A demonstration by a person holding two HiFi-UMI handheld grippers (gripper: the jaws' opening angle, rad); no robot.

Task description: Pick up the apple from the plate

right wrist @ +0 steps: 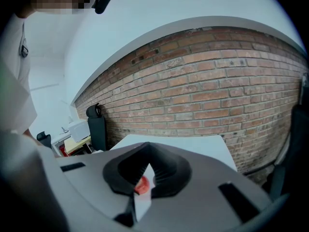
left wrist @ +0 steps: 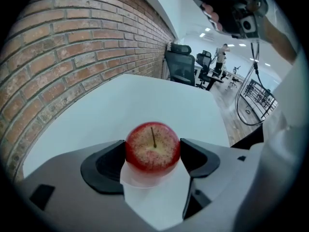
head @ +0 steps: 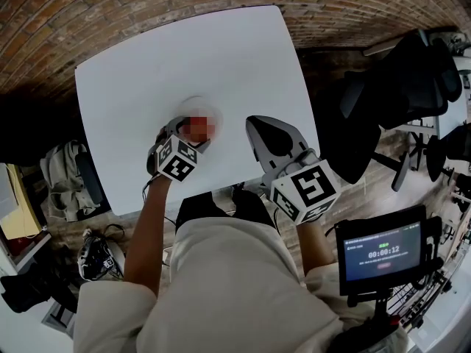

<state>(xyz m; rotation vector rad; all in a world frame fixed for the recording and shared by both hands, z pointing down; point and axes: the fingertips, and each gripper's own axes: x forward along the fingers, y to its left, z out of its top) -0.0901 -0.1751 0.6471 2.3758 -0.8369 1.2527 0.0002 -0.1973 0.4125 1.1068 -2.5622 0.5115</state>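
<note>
Left claw [left wrist: 153,159] clamps the red apple [left wrist: 152,146] on the white plate [left wrist: 145,182]; right claw [right wrist: 144,172], closed and empty, sits at the plate's 3 o'clock over the bench [head: 221,50].

A white table [head: 221,57] stands by a brick wall [head: 147,6], with black office chairs [head: 412,87] on the wood floor [head: 379,173] to its right and a grey backpack [head: 62,171] on the floor to its left. At the lower right, a small screen [head: 383,252] shows 00:00:12.
</note>
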